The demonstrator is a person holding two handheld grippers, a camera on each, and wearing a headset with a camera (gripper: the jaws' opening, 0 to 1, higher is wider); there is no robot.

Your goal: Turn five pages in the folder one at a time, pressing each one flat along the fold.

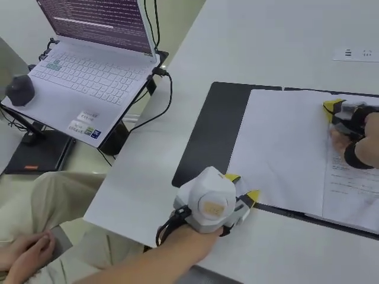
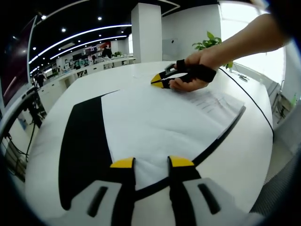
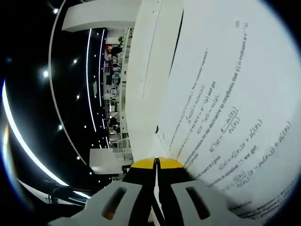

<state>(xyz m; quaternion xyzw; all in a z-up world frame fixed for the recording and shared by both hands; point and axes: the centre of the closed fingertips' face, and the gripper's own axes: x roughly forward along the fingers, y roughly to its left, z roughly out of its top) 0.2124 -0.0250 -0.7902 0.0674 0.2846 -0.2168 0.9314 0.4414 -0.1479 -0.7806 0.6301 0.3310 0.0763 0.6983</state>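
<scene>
Folder: a black folder (image 1: pixel 204 136) lies open on the white surface (image 1: pixel 266 41), with its left cover bare and dark and its near edge running along in front of the person.
Blank page: a white blank page (image 1: pixel 284 148) lies flat over the middle of the folder (the left gripper view shows it spreading away from the near edge (image 2: pixel 155 122)).
Printed page: to the right of it lies a printed page (image 1: pixel 355 183) with lines of text and formulas, seen close up in the right gripper view (image 3: pixel 225 117).
Left tool: the left tool (image 1: pixel 243 188) is at the near edge of the folder, its yellow-tipped jaws parted with a clear gap and nothing between them; its own view shows the tips (image 2: pixel 151 165) just over the lower edge of the blank page.
Right tool: the right tool (image 1: pixel 330 107) rests on the paper at the far right, near the top of the printed page, with its jaws pressed together tip to tip (image 3: pixel 156 163) (whether a sheet is nipped between them I cannot tell).
Laptop: an open laptop (image 1: pixel 89 71) stands tilted on a stand to the left, well apart from the folder.
</scene>
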